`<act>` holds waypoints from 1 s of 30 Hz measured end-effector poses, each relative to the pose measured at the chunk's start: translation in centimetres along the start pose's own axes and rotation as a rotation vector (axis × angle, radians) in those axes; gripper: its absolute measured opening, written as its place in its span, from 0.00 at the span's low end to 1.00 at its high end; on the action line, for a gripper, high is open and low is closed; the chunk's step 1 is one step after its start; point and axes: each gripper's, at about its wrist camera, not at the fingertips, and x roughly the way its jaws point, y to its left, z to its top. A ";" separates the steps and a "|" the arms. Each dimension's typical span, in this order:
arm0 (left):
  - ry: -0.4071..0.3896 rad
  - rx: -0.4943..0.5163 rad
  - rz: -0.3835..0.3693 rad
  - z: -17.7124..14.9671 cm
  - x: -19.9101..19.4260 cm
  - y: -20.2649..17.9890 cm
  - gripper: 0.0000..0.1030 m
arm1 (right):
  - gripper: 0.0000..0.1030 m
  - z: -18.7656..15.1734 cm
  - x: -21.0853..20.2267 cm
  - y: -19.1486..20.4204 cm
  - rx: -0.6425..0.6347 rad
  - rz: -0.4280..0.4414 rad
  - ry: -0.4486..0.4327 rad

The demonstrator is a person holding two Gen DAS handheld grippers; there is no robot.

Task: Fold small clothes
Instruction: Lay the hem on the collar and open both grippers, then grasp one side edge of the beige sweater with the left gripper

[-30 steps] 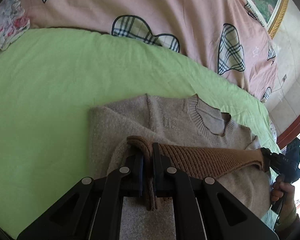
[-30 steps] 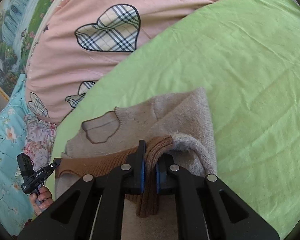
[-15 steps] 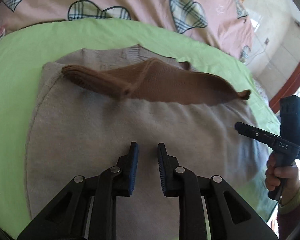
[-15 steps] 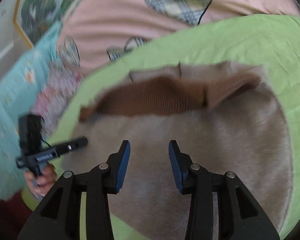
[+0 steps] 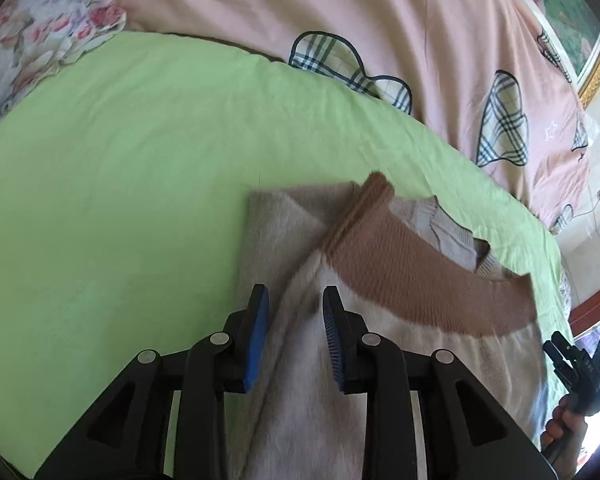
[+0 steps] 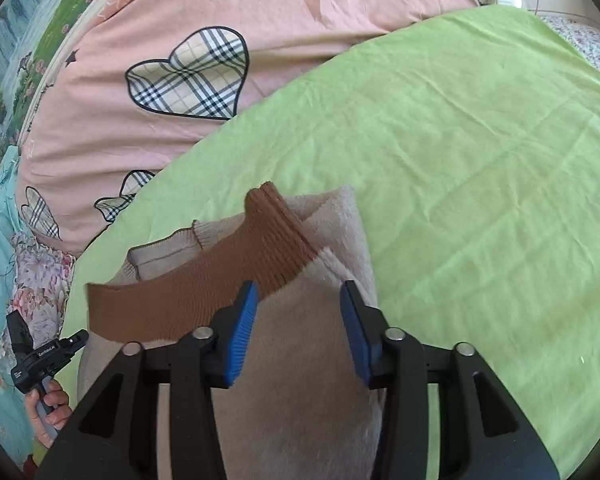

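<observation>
Folded beige sweater (image 5: 308, 420) with brown ribbed hem (image 5: 412, 280) lies below spread, empty left gripper (image 5: 295, 340) and right gripper (image 6: 298, 330) fingers (lettering on opposite handle illegible); bare green sheet (image 6: 480, 160) ahead

1. Left gripper (image 5: 296, 334): black body, blue finger pads.
2. Right gripper (image 6: 300, 330): black body, blue pads.
3. Sweater (image 5: 312, 420), under both grippers: beige, with a brown ribbed hem band (image 5: 412, 276) ahead.
4. Sheet (image 5: 120, 184) beyond: plain light green.
5. Quilt (image 6: 148, 128) farther ahead: pink with plaid hearts.
</observation>
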 end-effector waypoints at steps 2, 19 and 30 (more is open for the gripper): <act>-0.005 -0.005 -0.017 -1.7 -1.8 0.5 0.28 | 0.56 -1.2 -1.1 0.5 -0.009 0.032 0.003; 0.071 -0.098 -0.146 -16.3 -9.6 1.1 0.39 | 0.59 -12.7 -4.6 6.5 -0.088 0.181 0.114; 0.080 -0.151 -0.164 -17.0 -8.6 1.1 0.51 | 0.59 -15.6 -5.4 7.5 -0.087 0.208 0.156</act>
